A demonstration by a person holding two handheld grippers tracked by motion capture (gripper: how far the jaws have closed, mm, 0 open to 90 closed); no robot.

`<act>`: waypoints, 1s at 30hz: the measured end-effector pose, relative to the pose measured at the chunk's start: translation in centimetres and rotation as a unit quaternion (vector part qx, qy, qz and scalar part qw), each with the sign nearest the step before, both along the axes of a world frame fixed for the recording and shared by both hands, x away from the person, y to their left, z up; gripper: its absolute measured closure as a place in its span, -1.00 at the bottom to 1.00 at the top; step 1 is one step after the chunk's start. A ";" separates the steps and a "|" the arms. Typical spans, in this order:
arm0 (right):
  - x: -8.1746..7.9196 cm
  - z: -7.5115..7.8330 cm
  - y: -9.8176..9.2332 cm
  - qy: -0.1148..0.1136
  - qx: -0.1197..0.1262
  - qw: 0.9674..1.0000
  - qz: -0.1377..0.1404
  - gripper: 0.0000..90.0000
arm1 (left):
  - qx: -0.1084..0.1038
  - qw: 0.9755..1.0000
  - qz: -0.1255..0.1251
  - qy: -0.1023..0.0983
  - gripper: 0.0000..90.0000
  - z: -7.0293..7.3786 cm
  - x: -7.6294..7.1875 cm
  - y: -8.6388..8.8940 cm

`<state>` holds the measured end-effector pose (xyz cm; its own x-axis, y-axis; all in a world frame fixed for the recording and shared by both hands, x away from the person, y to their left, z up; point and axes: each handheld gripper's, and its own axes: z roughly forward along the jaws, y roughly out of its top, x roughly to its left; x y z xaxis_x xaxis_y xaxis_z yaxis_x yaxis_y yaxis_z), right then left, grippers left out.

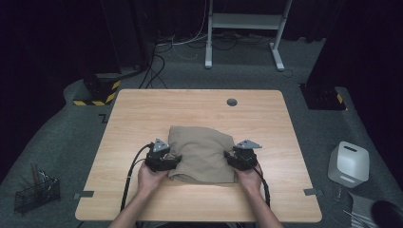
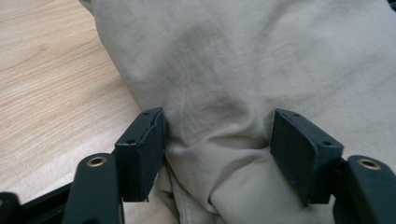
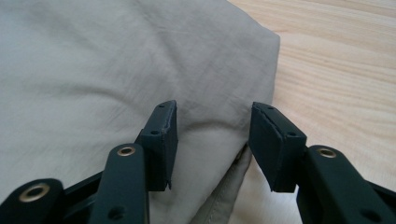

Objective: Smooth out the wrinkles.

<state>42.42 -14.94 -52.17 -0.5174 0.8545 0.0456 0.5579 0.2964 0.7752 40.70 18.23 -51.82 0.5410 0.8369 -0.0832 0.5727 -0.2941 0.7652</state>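
Observation:
A folded beige cloth [image 1: 202, 152] lies on the wooden table [image 1: 190, 104], toward the near side. My left gripper [image 1: 174, 159] sits at the cloth's left edge, held by a hand. In the left gripper view its jaws [image 2: 217, 140] stand wide apart around a bulging fold of the cloth [image 2: 243, 70], without pinching it. At the cloth's right edge rests my right gripper [image 1: 230, 159]. In the right gripper view its jaws [image 3: 212, 135] are open astride the cloth's folded edge [image 3: 116, 70], with gaps on both sides.
A round cable hole [image 1: 232, 101] is set in the table's far side. On the floor stand a white container [image 1: 349, 164] at the right and a wire basket [image 1: 35, 192] at the left. A white desk frame [image 1: 247, 21] and cables lie beyond.

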 end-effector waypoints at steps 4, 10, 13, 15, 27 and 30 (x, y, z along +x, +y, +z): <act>1.2 0.2 0.2 0.002 -0.009 1.000 -0.012 0.14 | 0.002 1.000 0.010 -0.004 -0.27 0.5 0.3 0.3; 0.6 1.3 -0.4 -0.006 -0.001 1.000 -0.017 0.13 | -0.001 1.000 0.012 -0.023 -0.25 1.9 -1.2 1.7; 0.0 1.8 -1.1 -0.010 0.003 1.000 -0.017 0.10 | -0.005 1.000 0.016 -0.026 -0.25 2.3 -1.7 2.6; -0.4 2.1 -1.6 -0.012 0.007 1.000 -0.019 0.09 | -0.010 0.999 0.020 -0.028 -0.25 2.6 -2.0 3.2; -3.0 2.7 -4.4 -0.016 0.017 0.999 -0.049 -0.01 | -0.024 0.997 0.066 -0.027 -0.25 2.8 -3.7 7.2; -3.3 2.3 -5.3 -0.014 0.007 0.998 -0.059 -0.03 | -0.015 0.996 0.080 -0.021 -0.24 2.3 -3.9 7.9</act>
<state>39.12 -20.20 -49.89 -0.4151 0.9086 0.0451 0.5665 0.2194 0.7943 36.83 26.18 -49.52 0.4041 0.9104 -0.0891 0.5773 -0.1783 0.7969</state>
